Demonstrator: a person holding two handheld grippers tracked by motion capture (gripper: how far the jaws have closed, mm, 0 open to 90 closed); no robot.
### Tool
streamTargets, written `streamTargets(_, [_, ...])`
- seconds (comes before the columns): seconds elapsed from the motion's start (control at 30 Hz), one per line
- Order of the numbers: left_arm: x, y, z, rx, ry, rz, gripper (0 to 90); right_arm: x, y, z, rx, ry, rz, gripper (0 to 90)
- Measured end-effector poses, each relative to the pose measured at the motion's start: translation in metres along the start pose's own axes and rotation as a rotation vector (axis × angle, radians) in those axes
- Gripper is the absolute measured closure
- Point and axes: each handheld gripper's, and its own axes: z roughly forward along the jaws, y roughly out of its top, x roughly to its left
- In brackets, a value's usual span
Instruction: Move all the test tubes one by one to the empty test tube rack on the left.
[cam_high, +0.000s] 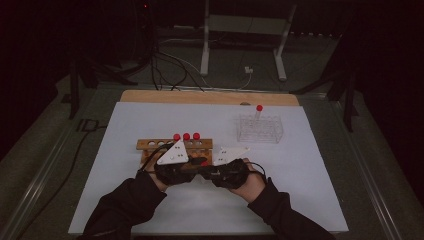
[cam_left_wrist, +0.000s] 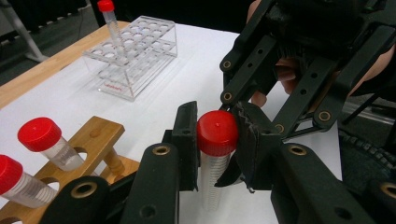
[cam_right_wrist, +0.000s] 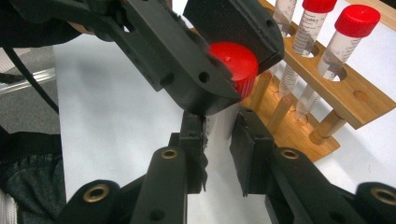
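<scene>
While the right gripper (cam_right_wrist: 217, 154) is pinching the tube's (cam_left_wrist: 214, 179) body near the wooden rack (cam_high: 150, 145), the left gripper's (cam_left_wrist: 217, 142) jaws are clamping its red cap (cam_left_wrist: 217, 132); unscrewing seems barely begun, with three capped tubes (cam_high: 186, 136) waiting.

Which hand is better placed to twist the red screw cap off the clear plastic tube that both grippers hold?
Left. The left gripper is shut on the red screw cap, ready to turn it, while the right gripper clamps the clear plastic tube body below and can only steady it.
</scene>
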Motion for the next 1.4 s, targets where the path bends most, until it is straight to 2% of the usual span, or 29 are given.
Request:
streamTargets(0.17, [0.001, 0.001, -0.002, 0.004, -0.001, -0.004, 71.7, 0.000, 0.000, 0.000, -0.010, 0.008, 0.007, 72.7])
streamTargets(0.2, [0.001, 0.001, -0.003, 0.006, -0.002, -0.004, 71.7, 0.000, 0.000, 0.000, -0.014, 0.008, 0.010, 67.7])
streamTargets(0.5, [0.007, 0.001, -0.017, -0.004, 0.032, -0.011, 71.8, -0.002, -0.002, -0.008, -0.044, -0.023, 0.021, 45.1])
streamTargets(0.83, [0.020, 0.006, -0.041, -0.026, 0.119, -0.017, 71.8, -0.005, -0.008, -0.016, -0.087, -0.031, 0.047, 15.3])
streamTargets(1.13, [0.033, 0.009, -0.064, -0.035, 0.195, -0.029, 71.8, -0.009, -0.013, -0.027, -0.118, -0.017, 0.051, 3.8])
streamTargets(1.2, [0.036, 0.009, -0.068, -0.032, 0.212, -0.030, 71.8, -0.009, -0.013, -0.028, -0.112, -0.023, 0.046, 2.7])
streamTargets(1.4, [0.046, 0.011, -0.076, -0.029, 0.250, -0.037, 71.8, -0.012, -0.014, -0.031, -0.142, -0.011, 0.048, 0.0])
